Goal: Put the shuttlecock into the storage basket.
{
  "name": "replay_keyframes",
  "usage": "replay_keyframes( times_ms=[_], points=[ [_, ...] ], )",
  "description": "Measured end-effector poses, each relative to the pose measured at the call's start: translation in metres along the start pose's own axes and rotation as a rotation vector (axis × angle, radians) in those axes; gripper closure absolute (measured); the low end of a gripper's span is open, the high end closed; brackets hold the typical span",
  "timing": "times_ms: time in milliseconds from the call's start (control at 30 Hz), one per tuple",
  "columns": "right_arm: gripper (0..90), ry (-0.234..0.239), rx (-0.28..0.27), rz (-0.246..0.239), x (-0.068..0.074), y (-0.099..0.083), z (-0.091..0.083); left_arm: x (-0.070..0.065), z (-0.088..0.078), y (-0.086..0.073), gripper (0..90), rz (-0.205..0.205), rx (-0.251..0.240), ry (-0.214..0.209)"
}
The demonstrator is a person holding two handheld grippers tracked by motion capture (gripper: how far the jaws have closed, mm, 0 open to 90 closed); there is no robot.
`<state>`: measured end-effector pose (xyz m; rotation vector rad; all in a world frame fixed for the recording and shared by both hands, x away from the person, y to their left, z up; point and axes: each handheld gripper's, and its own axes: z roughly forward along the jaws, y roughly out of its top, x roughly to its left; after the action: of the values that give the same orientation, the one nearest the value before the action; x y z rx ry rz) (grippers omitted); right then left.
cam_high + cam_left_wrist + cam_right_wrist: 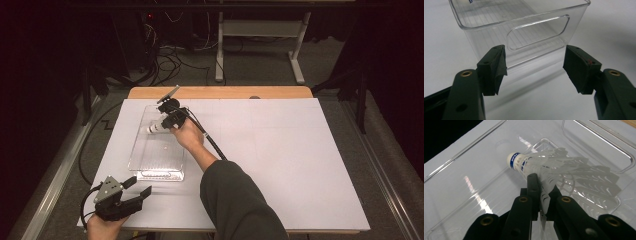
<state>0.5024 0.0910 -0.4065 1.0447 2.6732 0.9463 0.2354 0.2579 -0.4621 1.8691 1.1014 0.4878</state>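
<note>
- Over the far end of the clear bin [157, 150], the shuttlecock [544, 167] hangs in the right gripper [541, 192], whose jaws are pinched together on a few feathers of the skirt; the white cork with its blue band points away from the jaws and sits low inside the bin walls.
- Judged step: setting the shuttlecock down in the bin. The hold is on thin feathers only, so lower it until cork or skirt rests on the bin floor before letting the jaws part; a drop from height would likely make it roll or bounce.
- Open the jaws slowly and draw back along their own line, since a feather caught on a pad could drag the shuttlecock out again.
- Keep the gripper body off the far wall and its cut-out handle, which lie just beside the skirt in the right gripper view.
- The bin stands on the white worktop [280, 160] toward its left edge, long side running from near to far.
- The left gripper [534, 72] waits at the near left corner of the worktop, jaws wide apart and holding nothing, facing the near end wall of the bin but apart from it; it could steady the bin if it slides.
</note>
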Motion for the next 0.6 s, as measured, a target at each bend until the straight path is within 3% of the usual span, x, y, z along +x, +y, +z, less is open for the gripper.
replay_keyframes(
  times_ms=[600],
  points=[
    [84.5,0.021,0.032,0.011,-0.0001,-0.0009,0.0037,-0.0001,-0.0017,-0.0003,35.8,0.002,-0.001,0.002]
  ],
)
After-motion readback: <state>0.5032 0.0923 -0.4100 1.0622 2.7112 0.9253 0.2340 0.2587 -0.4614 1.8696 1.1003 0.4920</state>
